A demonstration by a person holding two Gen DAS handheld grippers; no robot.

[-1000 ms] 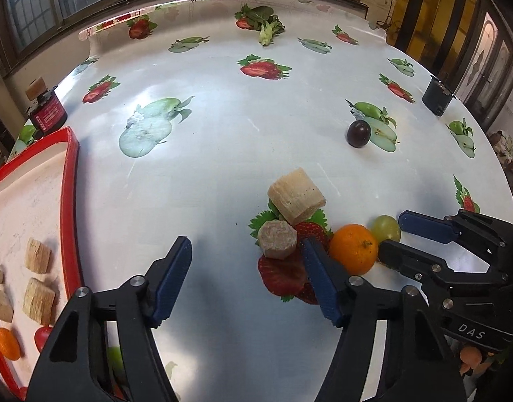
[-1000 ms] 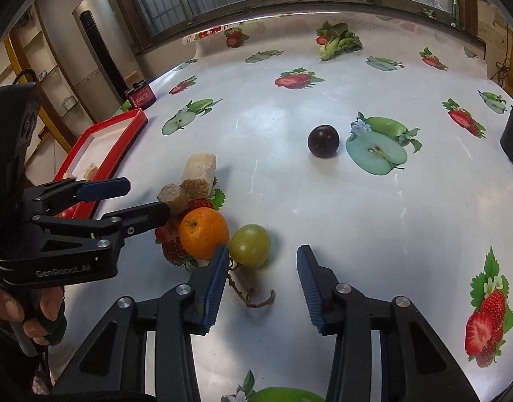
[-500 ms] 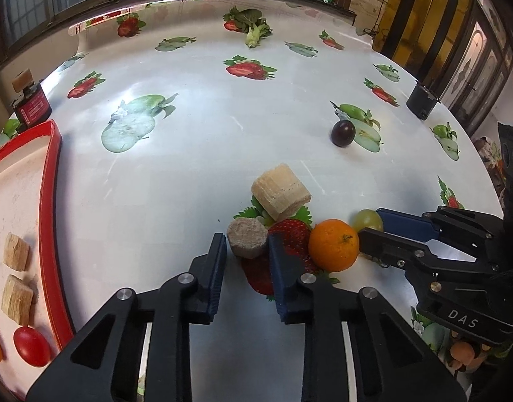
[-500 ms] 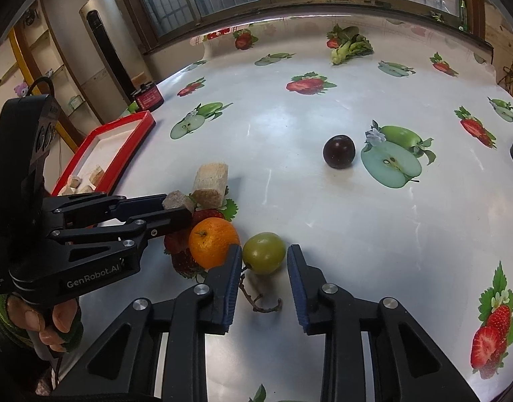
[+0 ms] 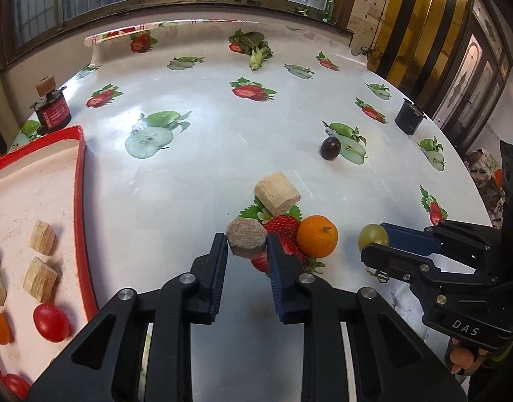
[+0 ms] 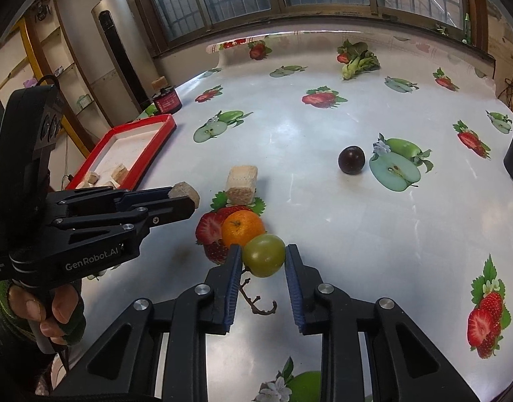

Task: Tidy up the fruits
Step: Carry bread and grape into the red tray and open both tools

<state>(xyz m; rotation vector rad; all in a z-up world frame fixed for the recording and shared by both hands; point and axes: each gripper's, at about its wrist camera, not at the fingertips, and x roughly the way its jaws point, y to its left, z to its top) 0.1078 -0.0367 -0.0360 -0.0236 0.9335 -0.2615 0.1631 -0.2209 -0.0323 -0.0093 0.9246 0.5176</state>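
My left gripper (image 5: 246, 245) is shut on a small brown round block (image 5: 246, 237), held a little above the fruit-print tablecloth. The right wrist view shows that block (image 6: 184, 191) at the left gripper's (image 6: 182, 199) tips. My right gripper (image 6: 263, 258) has its jaws closing tight on a green grape (image 6: 264, 256), pads pressing both sides. In the left wrist view the grape (image 5: 372, 236) sits in the right gripper (image 5: 377, 244). An orange (image 5: 317, 236) and a larger tan block (image 5: 278, 193) lie between the grippers. A dark plum (image 5: 330, 148) sits farther back.
A red-rimmed tray (image 5: 80, 184) at the left holds several wood chunks, cherry tomatoes and a small orange fruit. A bare grape stem (image 6: 256, 298) lies under the right gripper. A red jar (image 5: 52, 112), a black cup (image 5: 407, 119) and leafy greens (image 5: 256, 50) stand near the table's edges.
Both grippers went from open to shut: the left closed on the brown block, the right on the green grape. Both rose slightly with their loads.
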